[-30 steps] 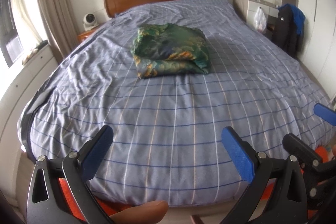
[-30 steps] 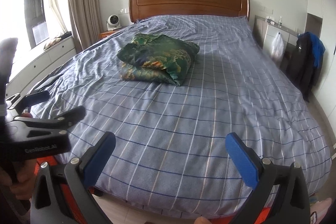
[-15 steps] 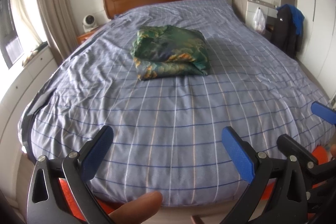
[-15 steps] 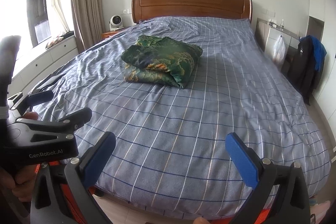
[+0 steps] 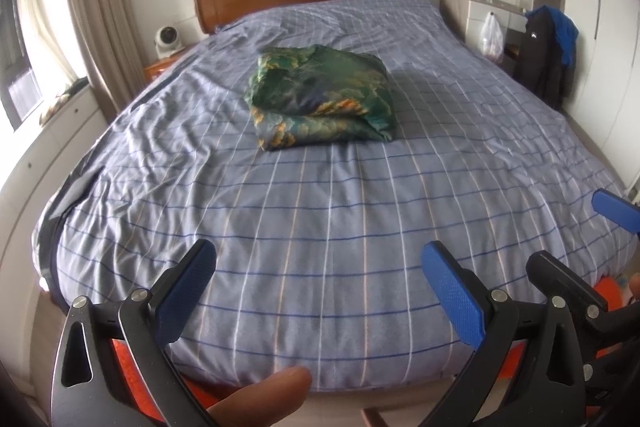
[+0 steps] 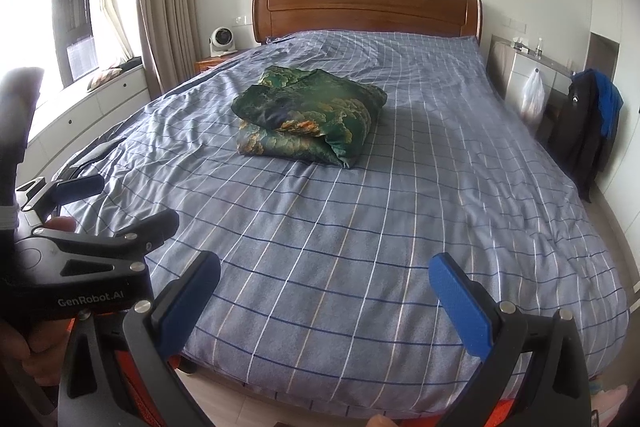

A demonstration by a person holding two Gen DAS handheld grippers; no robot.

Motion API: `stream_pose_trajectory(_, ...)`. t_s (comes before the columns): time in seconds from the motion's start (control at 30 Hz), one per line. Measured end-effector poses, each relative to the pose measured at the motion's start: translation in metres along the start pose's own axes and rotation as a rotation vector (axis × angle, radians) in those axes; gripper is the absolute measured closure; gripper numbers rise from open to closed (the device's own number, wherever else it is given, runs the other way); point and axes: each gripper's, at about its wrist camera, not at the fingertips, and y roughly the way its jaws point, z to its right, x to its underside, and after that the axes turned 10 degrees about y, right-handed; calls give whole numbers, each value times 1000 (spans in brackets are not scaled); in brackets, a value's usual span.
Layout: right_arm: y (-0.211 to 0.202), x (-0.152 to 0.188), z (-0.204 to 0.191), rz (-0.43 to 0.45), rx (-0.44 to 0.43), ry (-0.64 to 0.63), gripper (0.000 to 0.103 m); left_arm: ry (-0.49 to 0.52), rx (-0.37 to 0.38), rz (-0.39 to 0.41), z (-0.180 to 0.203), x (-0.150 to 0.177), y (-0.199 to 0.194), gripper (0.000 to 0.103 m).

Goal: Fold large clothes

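On the middle of the bed lies the green patterned garment, already folded into a plump, glossy, rounded-cornered bundle of several layers, so the folding looks finished or nearly so. The left gripper and right gripper hang at the foot end, well apart from it, fingers spread wide and holding nothing. The checked grey-blue cover is softly wrinkled.

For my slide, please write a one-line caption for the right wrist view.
Open right gripper faces a folded green patterned garment on the blue checked bed; left gripper at left.
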Motion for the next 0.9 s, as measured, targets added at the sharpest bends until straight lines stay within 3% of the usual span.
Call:
stream_pose_trajectory(0.6, 0, 1, -4, 10, 12, -20, 0, -24, 7, -7, -3, 0, 4, 0)
stream_pose_trajectory(0.9, 1, 3, -1, 7, 24, -14, 0, -14, -48, 13, 1, 0, 2, 0)
